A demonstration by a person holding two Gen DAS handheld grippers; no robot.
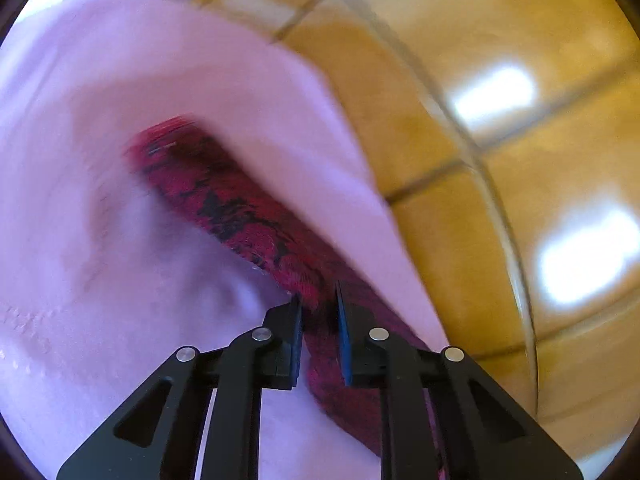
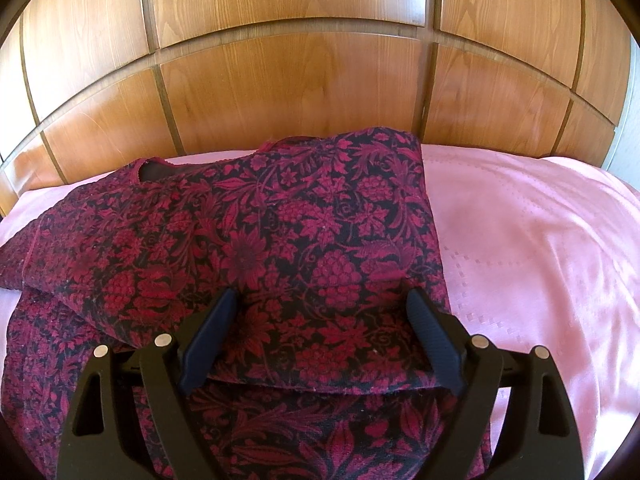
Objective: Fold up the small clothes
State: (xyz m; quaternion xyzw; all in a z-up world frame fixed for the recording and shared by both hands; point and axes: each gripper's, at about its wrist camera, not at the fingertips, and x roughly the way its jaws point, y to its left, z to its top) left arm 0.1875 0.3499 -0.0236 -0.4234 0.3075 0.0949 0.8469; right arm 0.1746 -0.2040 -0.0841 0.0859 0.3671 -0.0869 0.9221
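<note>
Pink bedsheet [image 2: 540,240] bears a partly folded red-and-black floral garment [image 2: 280,240].

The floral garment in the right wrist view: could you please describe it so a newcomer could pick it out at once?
Start at the wooden panelled headboard; below it lies the pink bedspread. On the spread's left and middle lies the floral garment, dark with crimson flowers and leaves, partly folded over itself. It is the only patterned, dark thing on the plain pink cloth.
</note>
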